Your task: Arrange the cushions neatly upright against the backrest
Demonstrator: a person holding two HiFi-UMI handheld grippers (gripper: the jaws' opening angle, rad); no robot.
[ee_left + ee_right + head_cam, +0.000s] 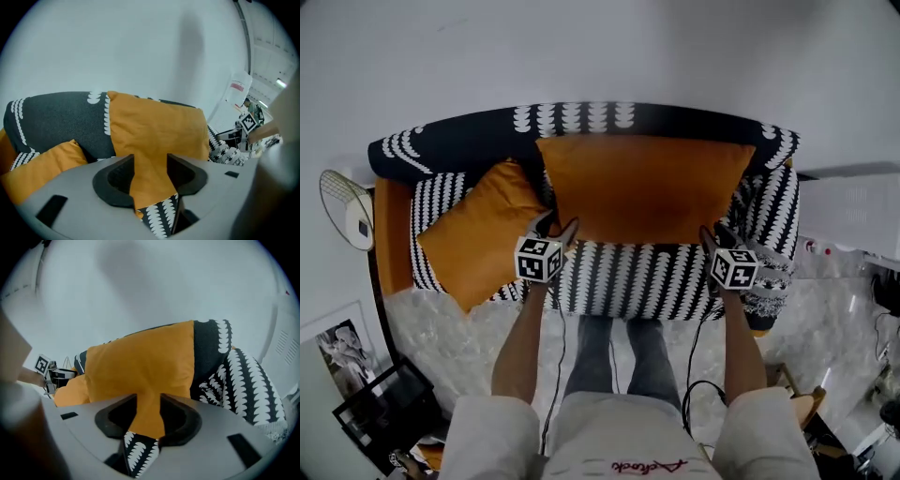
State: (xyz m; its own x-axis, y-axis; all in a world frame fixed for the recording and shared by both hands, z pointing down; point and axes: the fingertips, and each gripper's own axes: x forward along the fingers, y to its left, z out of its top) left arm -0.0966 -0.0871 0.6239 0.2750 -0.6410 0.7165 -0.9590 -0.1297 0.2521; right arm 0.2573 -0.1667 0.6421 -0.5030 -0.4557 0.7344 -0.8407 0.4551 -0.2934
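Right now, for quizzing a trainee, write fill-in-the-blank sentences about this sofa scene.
The left gripper and right gripper each clamp a lower ____ of the large orange cushion. That cushion leans on the ____ of the sofa. In the head view, the small orange cushion lies at its ____.
Missing: corner; backrest; left.

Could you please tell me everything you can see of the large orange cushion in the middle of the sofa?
The large orange cushion is a wide rectangle of plain, soft-looking orange fabric, slightly creased. It stands roughly upright mid-sofa, leaning on the dark backrest, its lower edge down by the patterned seat. The left claw pinches its lower left corner, the right claw its lower right corner.
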